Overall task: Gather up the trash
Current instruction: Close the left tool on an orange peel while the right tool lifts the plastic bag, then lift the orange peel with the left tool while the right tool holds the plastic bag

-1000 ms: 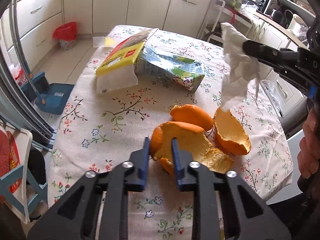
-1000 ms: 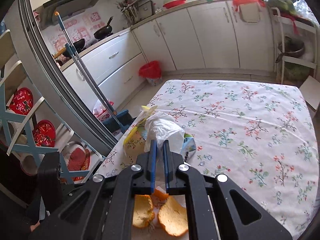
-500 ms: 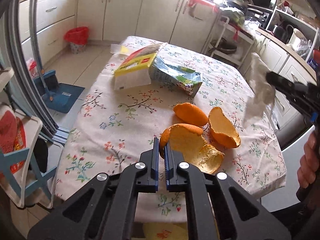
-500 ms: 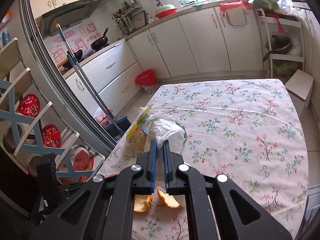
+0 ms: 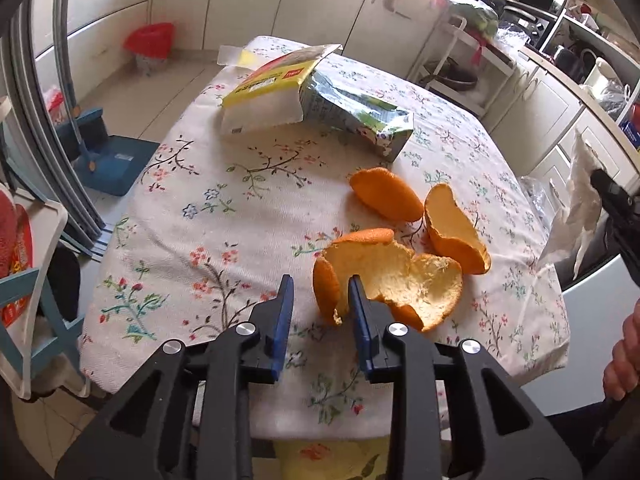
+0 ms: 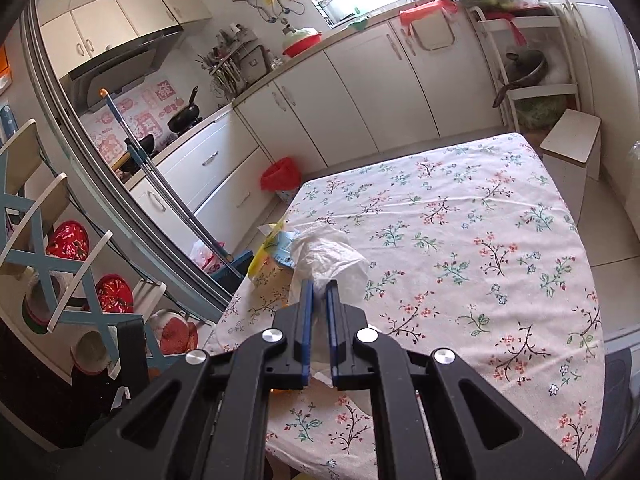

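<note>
Two tongs (left (image 5: 320, 294) opening), three orange peels (image 5: 394, 280)

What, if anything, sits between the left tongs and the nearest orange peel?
Nothing visible does. The left tongs are opening, and the curled edge of the nearest orange peel already stands between the blue fingers. Only bare tablecloth lies around it; the other peels lie beyond.

Near cloth: I see bare tablecloth (image 5: 224, 224) left of the peels (image 5: 396, 280), room to pass.
Far side: boxes (image 5: 312, 100) block it.
Right half: I see open cloth, nothing standing.
Left edge: rack (image 6: 48, 264) and broom (image 6: 176, 200) crowd it.
</note>
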A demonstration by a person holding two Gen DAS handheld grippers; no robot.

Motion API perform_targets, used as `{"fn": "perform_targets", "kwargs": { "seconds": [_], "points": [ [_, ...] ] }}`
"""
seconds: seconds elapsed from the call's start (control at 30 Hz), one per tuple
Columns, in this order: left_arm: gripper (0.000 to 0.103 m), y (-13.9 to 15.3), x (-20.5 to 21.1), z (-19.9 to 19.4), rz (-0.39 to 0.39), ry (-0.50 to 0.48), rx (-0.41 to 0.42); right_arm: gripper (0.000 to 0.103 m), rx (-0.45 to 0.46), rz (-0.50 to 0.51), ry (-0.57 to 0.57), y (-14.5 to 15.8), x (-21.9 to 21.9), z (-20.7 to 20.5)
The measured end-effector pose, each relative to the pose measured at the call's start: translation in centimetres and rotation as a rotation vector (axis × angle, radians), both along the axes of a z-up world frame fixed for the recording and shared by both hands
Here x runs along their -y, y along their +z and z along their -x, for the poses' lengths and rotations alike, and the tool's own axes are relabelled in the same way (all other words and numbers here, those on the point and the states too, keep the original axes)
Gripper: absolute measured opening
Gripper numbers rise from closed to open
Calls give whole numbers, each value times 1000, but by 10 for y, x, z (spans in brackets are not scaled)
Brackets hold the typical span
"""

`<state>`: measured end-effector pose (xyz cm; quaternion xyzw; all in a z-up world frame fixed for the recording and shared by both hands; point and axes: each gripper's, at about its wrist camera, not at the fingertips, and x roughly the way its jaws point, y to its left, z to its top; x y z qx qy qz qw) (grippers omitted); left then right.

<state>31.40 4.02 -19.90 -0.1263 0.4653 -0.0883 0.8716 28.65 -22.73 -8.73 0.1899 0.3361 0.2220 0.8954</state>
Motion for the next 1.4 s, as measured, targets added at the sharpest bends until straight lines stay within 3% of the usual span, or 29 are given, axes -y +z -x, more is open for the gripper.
{"fn": "perform_targets", "kwargs": {
  "seconds": [0.07,0.17,0.3,0.73,1.4],
  "points": [
    [26,0,2,-1,-3,-2,4,8,0,-1,2,-1,3,1],
    [10,0,7,-2,-8,-16,4,8,11,4,5,2,1,2],
    [7,6,7,2,-1,-8,28,8,38,15,4,7,-1,6],
    [5,42,-35,41,117,114,162,8,29,-17,-36,0,4,22],
    [5,47,-36,101,153,79,190,8,-1,-82,-63,-15,15,78]
  ]
}}
